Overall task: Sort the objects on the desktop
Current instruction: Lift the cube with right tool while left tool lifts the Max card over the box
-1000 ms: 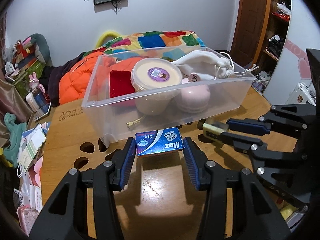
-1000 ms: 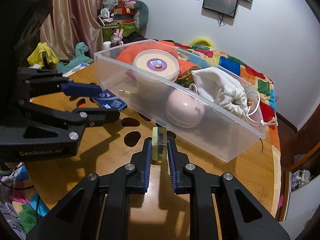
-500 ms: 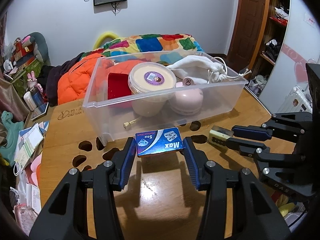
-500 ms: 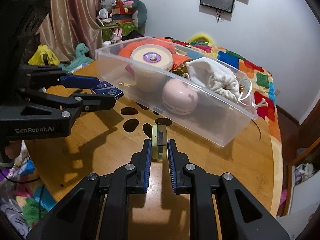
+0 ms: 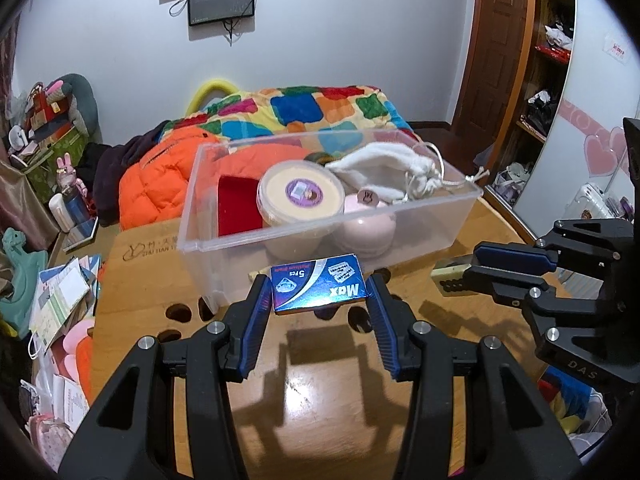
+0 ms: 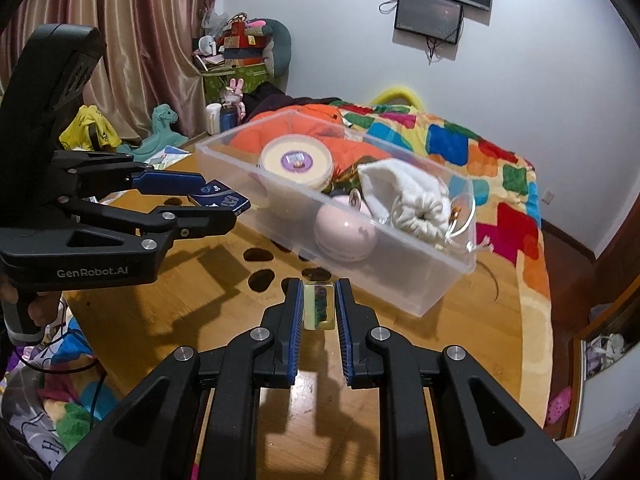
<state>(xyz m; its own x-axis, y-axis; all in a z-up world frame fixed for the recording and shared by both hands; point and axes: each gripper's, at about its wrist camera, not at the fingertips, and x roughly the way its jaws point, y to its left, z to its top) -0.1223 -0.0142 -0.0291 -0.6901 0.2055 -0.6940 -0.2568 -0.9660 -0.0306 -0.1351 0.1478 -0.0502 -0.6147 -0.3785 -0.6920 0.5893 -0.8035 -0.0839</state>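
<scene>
In the left wrist view, the left gripper (image 5: pixel 319 305) clamped a blue razor-blade box (image 5: pixel 318 289), held above the wooden table (image 5: pixel 320 408) just before the clear plastic bin (image 5: pixel 436 222) at twelve o'clock. At three o'clock, the right gripper (image 5: pixel 460 278) pinched a yellowish block (image 5: pixel 447 277).

In the right wrist view, the right gripper (image 6: pixel 319 307) was closed on that block (image 6: pixel 319 307); the bin (image 6: pixel 424 280) lay at one o'clock, the left gripper (image 6: pixel 218 206) at ten o'clock.

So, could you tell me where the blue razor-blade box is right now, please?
In the left wrist view, the blue razor-blade box sits clamped between the left gripper fingers, raised above the wooden table, just before the clear bin's front wall.
</scene>
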